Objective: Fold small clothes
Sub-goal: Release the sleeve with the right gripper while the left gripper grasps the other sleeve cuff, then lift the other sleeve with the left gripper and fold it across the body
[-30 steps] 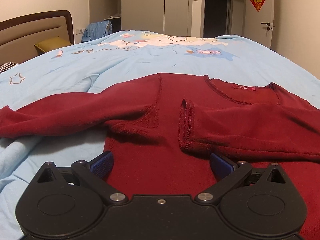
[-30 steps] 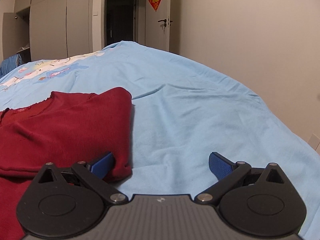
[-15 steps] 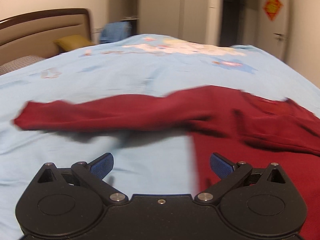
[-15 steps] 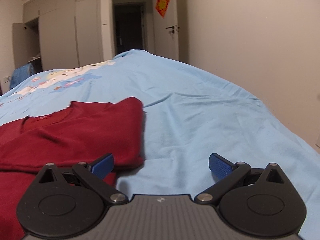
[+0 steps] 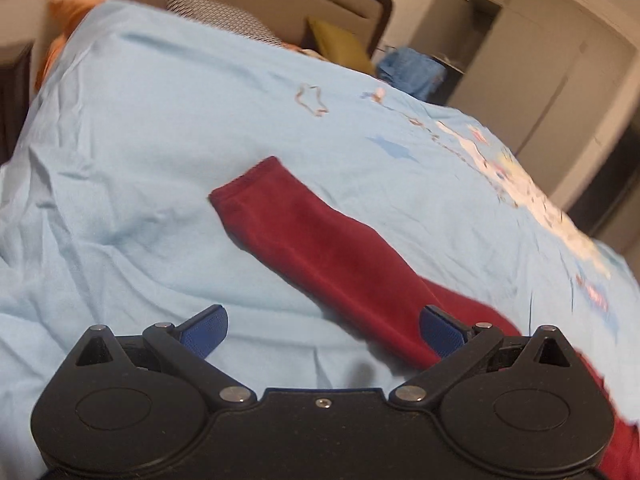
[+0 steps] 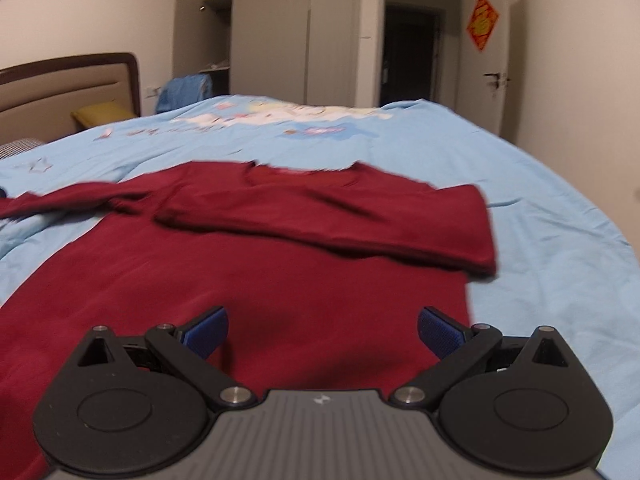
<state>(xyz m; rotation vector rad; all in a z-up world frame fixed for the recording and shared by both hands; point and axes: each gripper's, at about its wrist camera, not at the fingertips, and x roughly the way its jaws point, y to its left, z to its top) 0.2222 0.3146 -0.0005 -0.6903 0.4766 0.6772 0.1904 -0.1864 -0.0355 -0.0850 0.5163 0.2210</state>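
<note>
Dark red knit fills most of what I see: the sweater [image 6: 280,280] lies flat on the light blue bedspread [image 6: 560,208], neckline at the far end. Its right sleeve [image 6: 360,220] is folded across the chest, cuff end pointing left. Its left sleeve [image 5: 320,248] stretches out straight over the bedspread [image 5: 140,140], the cuff lying at the far end, well away from the body of the garment.

My left tongs [image 5: 322,326] hang just above the near part of that outstretched sleeve, blue pads spread wide and gripping nothing; the right pad sits over the red cloth, the left pad over bare blue sheet. My right tongs [image 6: 322,330] hover over the lower body of the sweater, near its right edge, pads likewise wide apart and empty.

Far off stand a brown-framed headboard [image 6: 68,80], a yellow pillow [image 6: 102,114], grey wardrobe doors [image 6: 272,40] and a red ornament [image 6: 483,22] beside a dark doorway.
</note>
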